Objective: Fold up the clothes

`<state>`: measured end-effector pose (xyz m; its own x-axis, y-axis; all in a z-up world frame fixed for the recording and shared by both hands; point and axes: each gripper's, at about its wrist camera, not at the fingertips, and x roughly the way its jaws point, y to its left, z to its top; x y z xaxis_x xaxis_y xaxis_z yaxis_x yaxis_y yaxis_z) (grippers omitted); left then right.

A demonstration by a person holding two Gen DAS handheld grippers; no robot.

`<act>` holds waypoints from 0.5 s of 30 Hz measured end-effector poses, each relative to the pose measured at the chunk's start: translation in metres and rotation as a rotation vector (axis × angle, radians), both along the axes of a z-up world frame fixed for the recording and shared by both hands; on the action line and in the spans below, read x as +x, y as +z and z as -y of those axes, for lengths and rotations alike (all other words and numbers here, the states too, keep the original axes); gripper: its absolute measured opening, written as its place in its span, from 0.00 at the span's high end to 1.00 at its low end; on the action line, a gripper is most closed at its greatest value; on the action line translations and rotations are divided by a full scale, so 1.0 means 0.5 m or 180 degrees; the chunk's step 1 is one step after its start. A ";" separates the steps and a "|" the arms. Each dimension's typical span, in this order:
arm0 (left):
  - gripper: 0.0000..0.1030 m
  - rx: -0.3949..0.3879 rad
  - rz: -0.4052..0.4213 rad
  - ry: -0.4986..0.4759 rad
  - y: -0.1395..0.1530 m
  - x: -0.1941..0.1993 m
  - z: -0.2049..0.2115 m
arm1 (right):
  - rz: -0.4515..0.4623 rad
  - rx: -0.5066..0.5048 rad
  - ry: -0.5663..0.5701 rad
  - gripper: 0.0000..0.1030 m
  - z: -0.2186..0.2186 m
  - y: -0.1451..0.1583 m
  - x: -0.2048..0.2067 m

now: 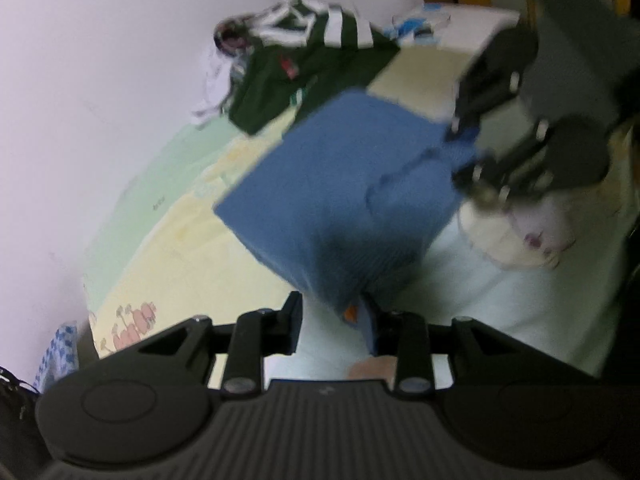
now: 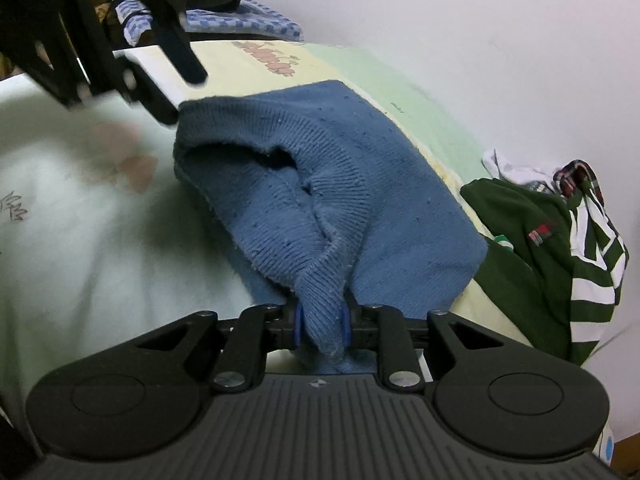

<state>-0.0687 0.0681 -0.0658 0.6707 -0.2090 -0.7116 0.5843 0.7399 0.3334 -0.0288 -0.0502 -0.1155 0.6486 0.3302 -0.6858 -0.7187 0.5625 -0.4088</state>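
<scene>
Right gripper (image 2: pixel 322 326) pinches a bunched fold of ribbed blue knit sweater (image 2: pixel 332 184). Left gripper (image 1: pixel 334 320) is partly open, sweater corner between fingers, grip unclear. Green-white striped shirt (image 2: pixel 560 240) lies crumpled at right.

Plenty of bare pale bedsheet (image 2: pixel 80 240) on my left to slide through. On my right, the blue knitted sweater (image 2: pixel 340 184) butts against a heap of dark green and striped clothes (image 2: pixel 532 240), and the white wall (image 2: pixel 480 40) closes off the far side.
</scene>
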 end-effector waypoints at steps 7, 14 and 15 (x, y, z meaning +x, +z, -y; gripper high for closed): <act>0.64 -0.0443 0.0282 0.0477 0.024 0.098 0.039 | -0.0011 0.0056 -0.0173 0.79 -0.008 0.002 -0.005; 0.58 -0.0221 0.0163 0.0629 -0.090 0.160 0.077 | -0.0113 0.0096 -0.0246 0.75 -0.008 0.004 -0.025; 0.58 -0.0191 0.0199 0.0620 -0.100 0.158 0.077 | -0.0135 0.0094 -0.0212 0.65 -0.009 -0.001 -0.027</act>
<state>0.0102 0.0298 -0.1156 0.7451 -0.1118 -0.6575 0.4078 0.8564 0.3166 -0.0422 -0.0458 -0.1161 0.6405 0.3078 -0.7036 -0.6955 0.6211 -0.3613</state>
